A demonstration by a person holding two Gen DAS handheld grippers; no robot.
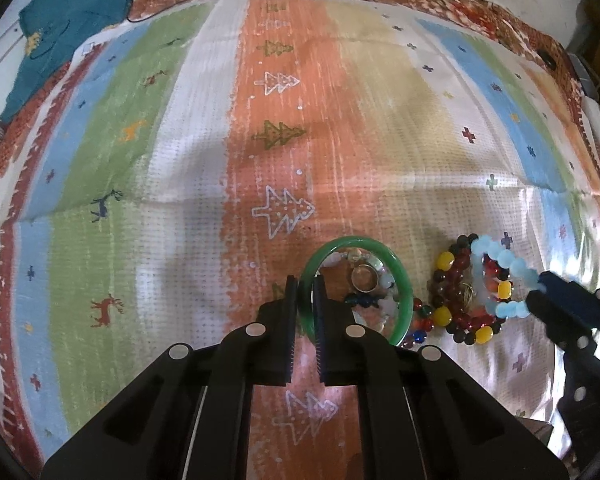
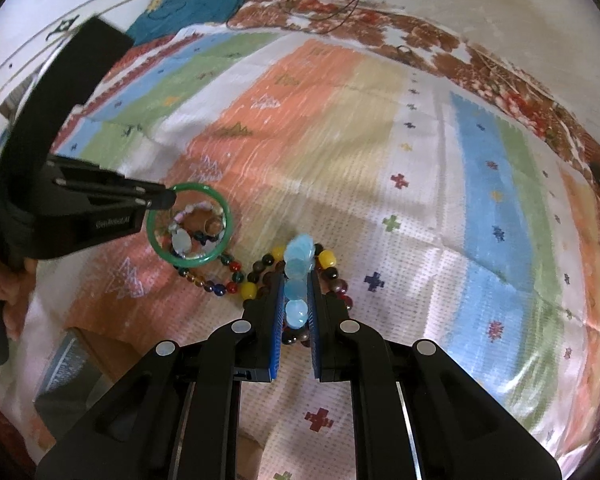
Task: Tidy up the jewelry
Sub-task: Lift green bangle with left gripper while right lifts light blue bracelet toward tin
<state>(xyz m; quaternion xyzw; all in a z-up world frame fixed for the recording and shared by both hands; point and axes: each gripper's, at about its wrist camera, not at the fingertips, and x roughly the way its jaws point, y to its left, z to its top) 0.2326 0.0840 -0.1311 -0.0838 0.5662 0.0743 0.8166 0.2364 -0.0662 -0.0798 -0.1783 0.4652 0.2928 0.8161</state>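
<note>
Sorting has barely begun: the left gripper clamps the green bangle's rim, the right gripper pinches the pale blue bracelet above the heap, while the beaded bracelets and ring lie unsorted on the striped cloth.

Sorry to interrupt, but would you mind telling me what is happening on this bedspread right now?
A person is sorting jewelry on a striped patterned cloth with two handheld claws. The left claw is shut on the rim of a green bangle, which rings a metal ring and pale beads. The right claw grips a light blue beaded bracelet above a dark red and yellow beaded bracelet lying on the cloth.
</note>
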